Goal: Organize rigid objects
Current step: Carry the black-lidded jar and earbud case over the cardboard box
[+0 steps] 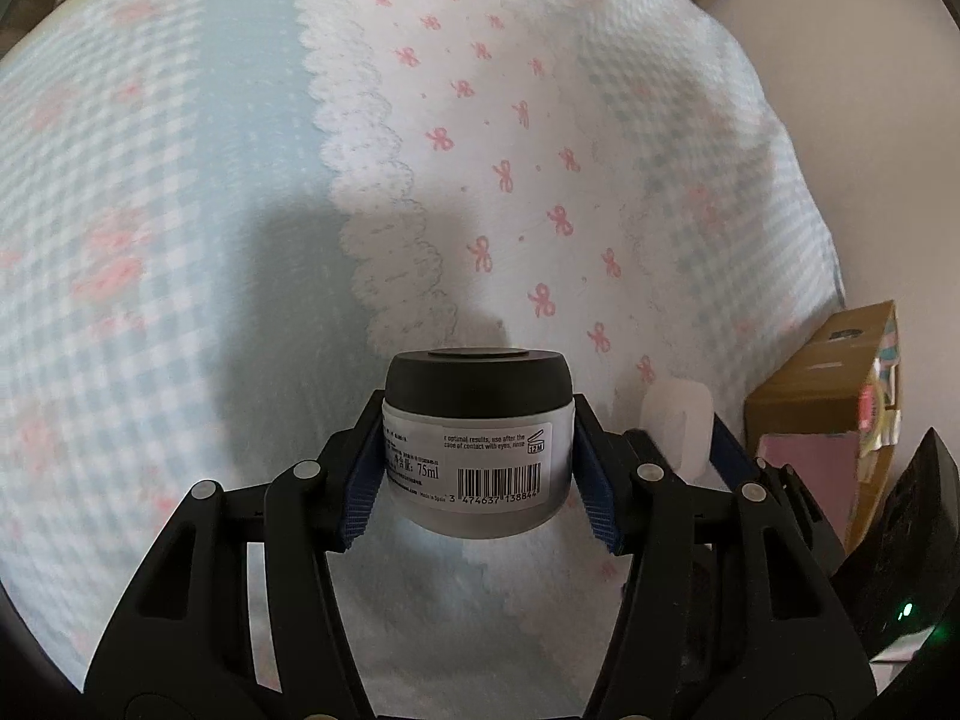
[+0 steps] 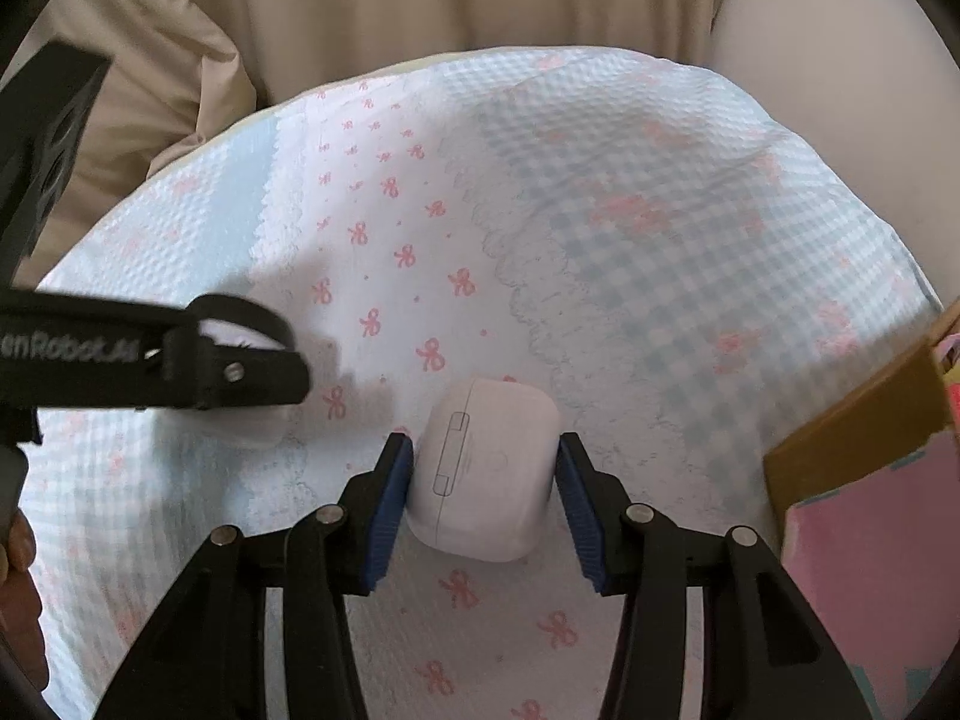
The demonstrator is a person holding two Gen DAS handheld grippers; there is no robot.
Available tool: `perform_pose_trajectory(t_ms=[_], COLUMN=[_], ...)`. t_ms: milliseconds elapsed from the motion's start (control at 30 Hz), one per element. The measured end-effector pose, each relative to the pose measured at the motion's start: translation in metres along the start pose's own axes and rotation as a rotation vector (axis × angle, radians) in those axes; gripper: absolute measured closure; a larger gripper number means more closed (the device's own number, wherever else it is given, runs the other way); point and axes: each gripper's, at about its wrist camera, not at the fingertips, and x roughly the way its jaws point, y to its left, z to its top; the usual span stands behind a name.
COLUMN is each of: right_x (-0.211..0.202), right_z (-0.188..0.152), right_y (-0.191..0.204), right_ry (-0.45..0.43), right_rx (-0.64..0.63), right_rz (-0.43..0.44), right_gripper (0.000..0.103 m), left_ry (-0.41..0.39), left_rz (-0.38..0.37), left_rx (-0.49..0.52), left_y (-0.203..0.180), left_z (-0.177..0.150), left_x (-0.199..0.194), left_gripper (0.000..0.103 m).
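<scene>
Here, left gripper (image 1: 477, 468) clamps cream jar (image 1: 477, 438) upright, lid up, lifted above bow-print cloth (image 1: 540, 180). Right gripper (image 2: 485, 504) brackets white earbud case (image 2: 486, 474) lying on cloth, long axis running away along fingers; left pad touching, right pad with slight gap, grip not yet firm. Cardboard box (image 2: 864, 438) sits just right of both, nearer right hand: probable destination.
</scene>
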Motion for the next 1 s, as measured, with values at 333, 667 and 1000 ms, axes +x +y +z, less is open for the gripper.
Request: perform_pose_trajectory(t_ms=[333, 667, 1000], right_x=[-0.077, -0.23, -0.327], right_z=[0.021, 0.041, 0.043], right_y=[-0.008, -0.047, -0.136], right_ry=[-0.092, -0.157, -0.193], right_rx=[0.005, 0.01, 0.045], right_rz=[0.03, 0.055, 0.033], right_gripper=[0.058, 0.058, 0.058], left_ry=[-0.131, -0.251, -0.275], left_rz=[-0.003, -0.032, -0.063], left_rx=[0.009, 0.075, 0.158], left_y=[-0.025, -0.103, -0.209], left_z=[-0.031, -0.07, -0.108], left_x=[-0.102, -0.217, -0.248], left_gripper=[0.05, 0.05, 0.05])
